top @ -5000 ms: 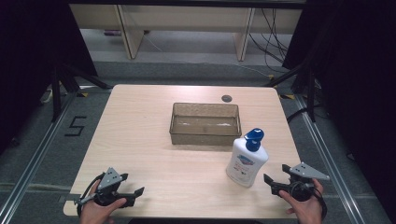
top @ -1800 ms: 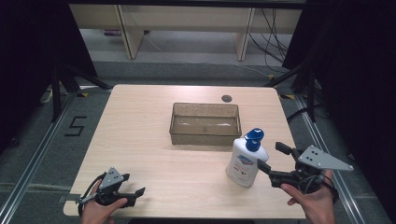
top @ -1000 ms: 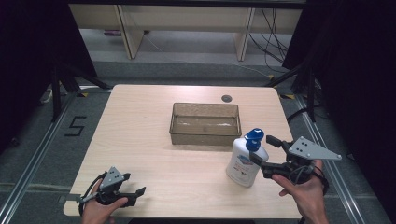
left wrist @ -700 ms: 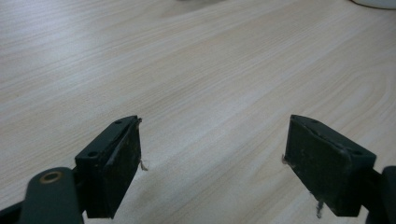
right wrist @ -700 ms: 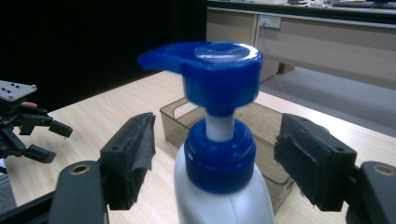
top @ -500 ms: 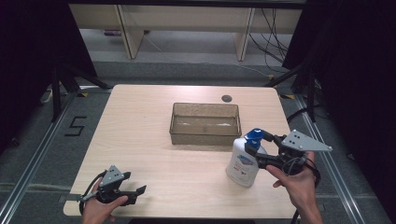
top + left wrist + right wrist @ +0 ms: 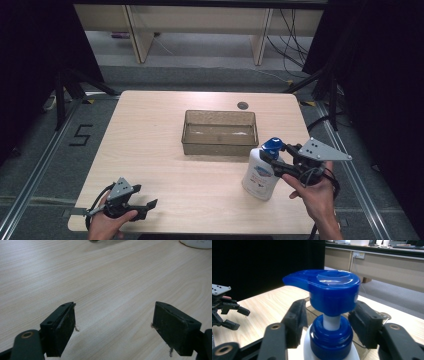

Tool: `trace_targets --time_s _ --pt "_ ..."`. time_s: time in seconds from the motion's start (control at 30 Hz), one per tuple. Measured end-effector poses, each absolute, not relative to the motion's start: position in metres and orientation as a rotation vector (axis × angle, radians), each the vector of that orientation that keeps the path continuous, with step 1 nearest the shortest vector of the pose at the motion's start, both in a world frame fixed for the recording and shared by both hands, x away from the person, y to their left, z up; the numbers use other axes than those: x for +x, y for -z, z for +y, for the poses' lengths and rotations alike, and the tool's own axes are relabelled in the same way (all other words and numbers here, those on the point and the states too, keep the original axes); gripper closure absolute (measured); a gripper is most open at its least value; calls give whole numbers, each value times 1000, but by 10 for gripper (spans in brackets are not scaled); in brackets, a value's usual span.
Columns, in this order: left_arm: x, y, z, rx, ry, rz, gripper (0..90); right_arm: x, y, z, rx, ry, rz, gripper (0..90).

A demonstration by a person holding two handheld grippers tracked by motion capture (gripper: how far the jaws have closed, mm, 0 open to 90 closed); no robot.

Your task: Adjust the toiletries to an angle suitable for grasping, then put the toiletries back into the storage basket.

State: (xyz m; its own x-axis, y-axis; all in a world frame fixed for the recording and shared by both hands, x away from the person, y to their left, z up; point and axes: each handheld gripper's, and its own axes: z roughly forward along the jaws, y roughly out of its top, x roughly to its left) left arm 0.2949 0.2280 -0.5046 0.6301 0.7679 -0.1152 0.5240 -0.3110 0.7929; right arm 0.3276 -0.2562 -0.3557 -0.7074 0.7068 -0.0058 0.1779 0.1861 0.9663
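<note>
A white pump bottle (image 7: pixel 259 176) with a blue pump head (image 7: pixel 332 287) stands upright on the table's right side, just in front of the clear bin's right end. My right gripper (image 7: pixel 273 151) reaches in from the right at neck height. Its jaws have just been closing and now stand on either side of the blue collar (image 7: pixel 329 340), with a thin gap still showing at the left pad (image 7: pixel 295 322). My left gripper (image 7: pixel 149 209) rests near the front left edge, jaws wide open over bare wood (image 7: pixel 113 327), nothing between them.
A clear rectangular bin (image 7: pixel 220 113) sits at the table's centre, behind the bottle. A small round grommet (image 7: pixel 243 105) lies near the far edge. Dark stands and cables flank the table (image 7: pixel 150 150). The left gripper (image 7: pixel 234 317) appears far off in the right gripper view.
My right gripper slid left toward the bottle until its jaws came around the pump neck, and they narrowed. The bottle stayed put. The left hand kept still.
</note>
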Motion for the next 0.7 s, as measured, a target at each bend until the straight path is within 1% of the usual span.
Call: trace_targets --time_s 0.17,0.2,0.23,0.33,0.4,0.5,0.7 --pt "295 504 229 1995 -359 1011 181 326 357 -256 857 -1547 2003 555" --pt "295 504 228 1995 -362 1011 181 326 357 -256 857 -1547 2003 555" --pt "295 505 225 1957 -355 1027 180 328 357 -257 822 -1553 1990 556" --pt "294 505 226 1965 -354 1022 181 328 357 -257 828 -1556 1990 562" --pt "294 505 224 1936 -364 1030 181 328 356 -257 820 -1571 1973 600" --pt "294 505 225 1939 -360 1030 181 326 353 -256 786 -1550 1963 619" --pt "293 504 225 1966 -352 1014 181 324 353 -254 811 -1541 1945 622"
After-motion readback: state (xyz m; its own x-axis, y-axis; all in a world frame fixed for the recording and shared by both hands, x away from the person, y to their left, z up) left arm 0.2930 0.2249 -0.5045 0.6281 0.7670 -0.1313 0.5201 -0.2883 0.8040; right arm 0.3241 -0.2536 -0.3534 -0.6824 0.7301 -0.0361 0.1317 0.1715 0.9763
